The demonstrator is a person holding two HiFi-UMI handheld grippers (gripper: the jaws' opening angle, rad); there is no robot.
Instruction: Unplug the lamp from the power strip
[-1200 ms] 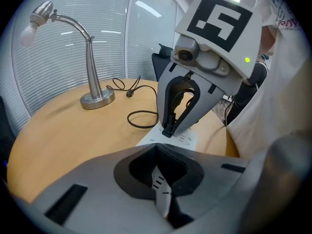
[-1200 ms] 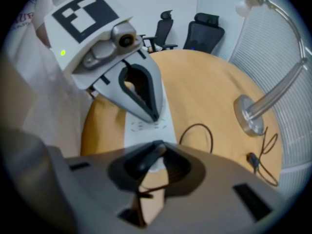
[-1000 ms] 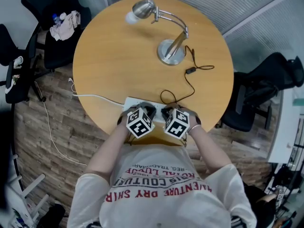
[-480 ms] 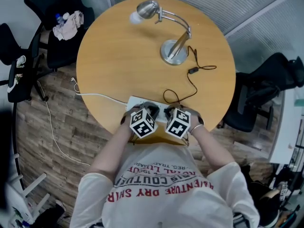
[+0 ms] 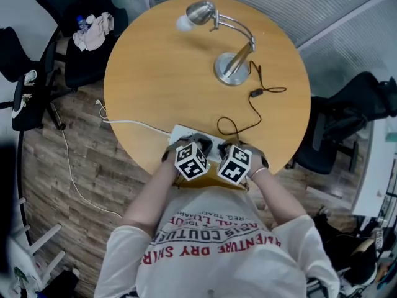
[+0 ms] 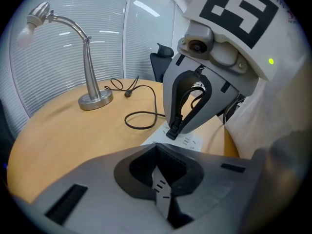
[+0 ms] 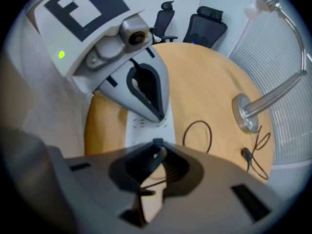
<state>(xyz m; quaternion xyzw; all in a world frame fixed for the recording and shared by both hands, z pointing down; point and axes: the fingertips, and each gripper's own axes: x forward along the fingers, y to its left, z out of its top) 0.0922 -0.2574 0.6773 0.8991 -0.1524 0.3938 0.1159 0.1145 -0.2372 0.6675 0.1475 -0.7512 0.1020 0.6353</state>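
Observation:
A silver desk lamp (image 5: 232,67) stands at the far side of the round wooden table (image 5: 155,73). Its black cord (image 5: 248,113) loops back to a white power strip (image 5: 183,133) at the near edge. My left gripper (image 5: 197,143) is shut and its tips rest on top of the strip (image 7: 146,130). My right gripper (image 6: 173,130) points straight down beside it. Its jaws have just been closing, and they now grip the lamp's black plug (image 6: 171,132), which sits in the strip (image 6: 192,141). My hands and the marker cubes hide the plug in the head view.
The strip's white cable (image 5: 124,126) runs left off the table to the floor. An inline switch (image 5: 253,93) lies on the lamp cord. Black office chairs stand at the left (image 5: 87,48) and right (image 5: 353,104) of the table.
Both grippers have stayed at the power strip. The whole picture has drifted slightly as the head moved. Lamp, cord and strip lie where they were.

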